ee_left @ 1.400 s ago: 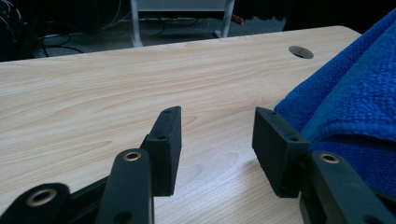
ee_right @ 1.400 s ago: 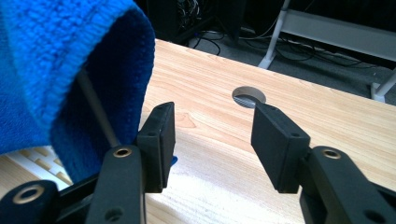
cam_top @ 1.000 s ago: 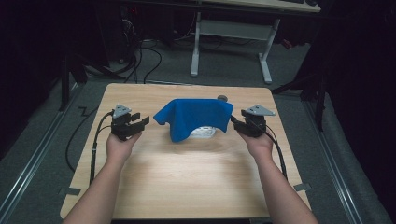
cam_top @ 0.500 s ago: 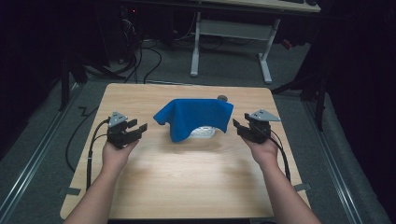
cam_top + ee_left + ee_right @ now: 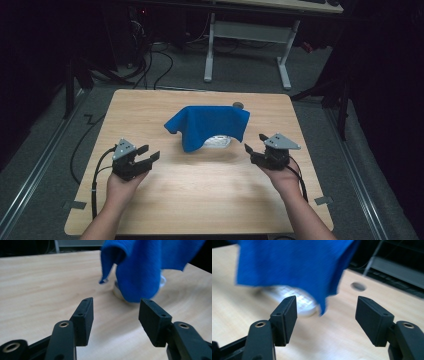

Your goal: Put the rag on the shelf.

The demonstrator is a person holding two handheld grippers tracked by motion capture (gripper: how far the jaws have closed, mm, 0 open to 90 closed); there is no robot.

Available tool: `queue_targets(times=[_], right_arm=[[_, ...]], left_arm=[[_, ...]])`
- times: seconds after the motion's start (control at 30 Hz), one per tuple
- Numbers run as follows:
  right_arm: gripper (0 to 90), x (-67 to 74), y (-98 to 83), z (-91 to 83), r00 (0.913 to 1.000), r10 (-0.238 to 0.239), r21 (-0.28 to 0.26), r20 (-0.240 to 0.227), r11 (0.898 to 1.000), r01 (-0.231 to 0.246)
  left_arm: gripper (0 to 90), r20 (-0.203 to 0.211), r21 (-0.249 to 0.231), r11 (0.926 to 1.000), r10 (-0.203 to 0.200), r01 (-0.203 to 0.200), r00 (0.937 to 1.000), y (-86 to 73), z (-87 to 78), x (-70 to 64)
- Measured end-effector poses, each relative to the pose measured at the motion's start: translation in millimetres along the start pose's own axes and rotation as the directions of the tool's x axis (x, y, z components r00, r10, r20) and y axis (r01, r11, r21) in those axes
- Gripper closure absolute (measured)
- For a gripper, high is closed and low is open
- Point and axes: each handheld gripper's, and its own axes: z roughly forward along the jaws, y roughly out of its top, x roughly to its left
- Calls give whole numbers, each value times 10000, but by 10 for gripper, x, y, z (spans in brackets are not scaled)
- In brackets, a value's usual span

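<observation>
A blue woven cloth [image 5: 209, 126] is draped over a pale, ribbed round object [image 5: 218, 141] in the upper middle of the high view, on a light wooden tabletop [image 5: 200, 195]. The cloth stands up like a tent, one corner hanging at its left and a wider fold reaching the wood at its lower middle, and the pale object peeks out beneath its lower right edge.

The left gripper [image 5: 144, 158], held in a hand at the lower left of the high view, is well apart from the cloth. Its black fingers [image 5: 83, 317] have just been spreading and are released, with bare wood between them; in the left gripper view the cloth sits in the upper right of the frame, beyond the tips.

The right gripper [image 5: 256, 143] is at the right of the high view, near the cloth's lower right edge but not touching it. Its fingers [image 5: 287, 315] have likewise just been widening and grasp nothing. A small dark round hole [image 5: 358, 286] in the tabletop shows beyond them.
</observation>
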Motion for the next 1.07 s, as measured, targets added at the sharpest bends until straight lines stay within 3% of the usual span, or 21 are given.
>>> queue_targets(times=[0.17,0.2,0.23,0.27,0.4,0.43,0.47,0.53,0.6,0.63,0.67,0.7,0.73,0.77,0.8,1.07], right_arm=[[287,197,-138,-80,9989,-4,-51,-463,10000,2],[272,305,-225,-120,9977,25,-99,-674,9999,-32],[272,305,-225,-120,9977,25,-99,-674,9999,-32],[274,407,-317,-150,9969,109,-3,-783,9999,-109],[275,583,-498,-167,9964,175,224,-827,9996,-157],[275,623,-544,-165,9959,219,363,-873,9992,-188],[274,669,-591,-167,9956,293,584,-888,9980,-241],[274,756,-660,-192,9948,537,708,-866,9964,-476],[276,876,-746,-218,9946,516,752,-895,9962,-449],[276,876,-746,-218,9946,516,752,-895,9962,-449],[277,976,-808,-208,9929,179,1022,-1174,9947,-58],[277,976,-808,-208,9929,179,1022,-1174,9947,-58],[274,1012,-805,-173,9908,-334,1071,-1314,9931,477],[274,1012,-805,-173,9908,-334,1071,-1314,9931,477],[275,1002,-793,-143,9908,-443,1015,-1277,9932,575],[273,897,-826,-130,9927,-118,941,-1203,9953,232]], left_arm=[[449,155,313,9993,193,-198,9997,-160,-50,-144],[445,345,485,9986,209,-226,9992,-266,-62,-245],[443,345,485,9986,209,-226,9992,-266,-62,-245],[441,468,631,9974,308,-337,9984,-359,-67,-343],[433,738,879,9955,298,-363,9968,-533,-92,-545],[432,738,879,9955,298,-363,9968,-533,-92,-545],[432,940,1195,9916,374,-486,9949,-638,-111,-677],[429,1203,1455,9881,322,-497,9922,-691,-121,-770],[429,1198,1629,9846,436,-629,9918,-717,-119,-830],[429,1241,1739,9814,600,-812,9905,-731,-109,-868],[425,1271,1866,9738,1072,-1300,9861,-733,-76,-911],[425,1271,1866,9738,1072,-1300,9861,-733,-76,-911],[423,1234,1892,9719,1183,-1404,9853,-720,-44,-908],[423,1234,1892,9719,1183,-1404,9853,-720,-44,-908],[423,1277,1878,9758,883,-1115,9879,-714,-22,-878],[414,1233,1895,9789,540,-769,9909,-710,-4,-794]])
